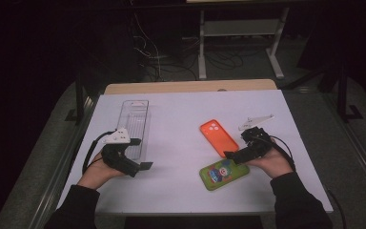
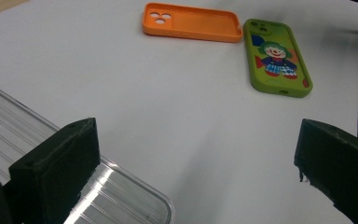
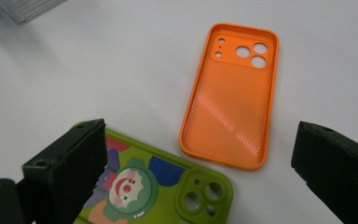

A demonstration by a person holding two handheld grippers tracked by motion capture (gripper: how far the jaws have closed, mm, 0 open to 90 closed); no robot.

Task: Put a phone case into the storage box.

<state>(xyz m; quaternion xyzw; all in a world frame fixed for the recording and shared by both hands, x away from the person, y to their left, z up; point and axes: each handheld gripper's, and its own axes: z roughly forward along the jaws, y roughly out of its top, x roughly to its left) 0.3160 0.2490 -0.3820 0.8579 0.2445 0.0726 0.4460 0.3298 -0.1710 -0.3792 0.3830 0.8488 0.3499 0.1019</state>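
In a dark room, the white desk (image 1: 171, 191) carries an orange phone case (image 1: 218, 137) beside a green clown-printed case (image 1: 223, 174), unlettered, near the wide-open, empty right tongs (image 1: 229, 155); the left tongs (image 1: 143, 166) gape empty by a clear tray (image 1: 136, 125).

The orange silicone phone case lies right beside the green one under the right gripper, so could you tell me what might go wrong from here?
1. The orange silicone phone case and the green cartoon-printed phone case lie almost touching, so the open right gripper could nudge or catch both.
2. The orange case lies flat, hollow side up, on the white table; its thin wall may slip from the jaws.
3. The left gripper hangs open at the clear ribbed plastic tray and could shove it.
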